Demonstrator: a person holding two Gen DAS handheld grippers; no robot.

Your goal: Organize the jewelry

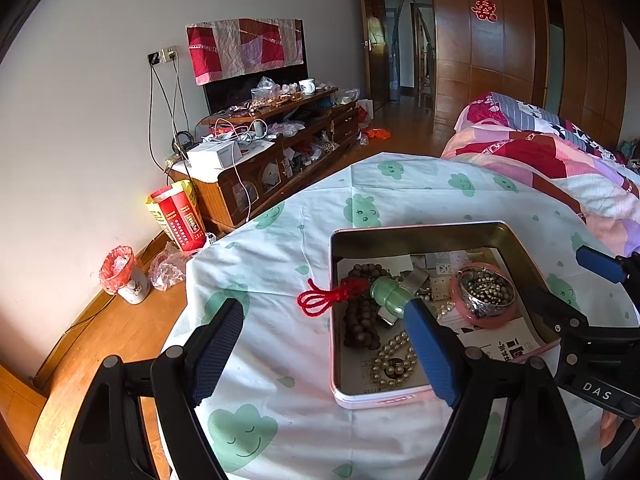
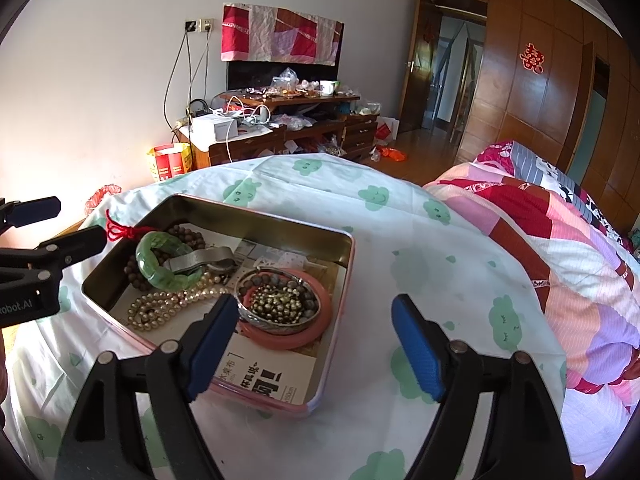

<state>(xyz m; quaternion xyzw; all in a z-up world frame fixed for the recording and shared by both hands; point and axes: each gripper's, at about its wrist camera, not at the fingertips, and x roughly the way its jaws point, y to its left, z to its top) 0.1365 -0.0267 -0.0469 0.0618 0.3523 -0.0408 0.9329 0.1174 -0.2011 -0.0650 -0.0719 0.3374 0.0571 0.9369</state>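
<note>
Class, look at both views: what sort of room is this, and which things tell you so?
Most likely a home bedroom: a bed with a patchwork quilt, built-in wooden wardrobes, and a cluttered TV cabinet.

Left wrist view: close over the near left corner of the tin (image 1: 420, 229), looking forward between spread blue pads (image 1: 218, 346) toward the TV cabinet (image 1: 276, 148). Right wrist view: close over the tin's near right corner (image 2: 256, 222), facing the same wall. Shared: tin, cloud-print cloth (image 1: 280, 248), cabinet, doorway, quilt. Each gripper visible at the other view's edge.
</note>
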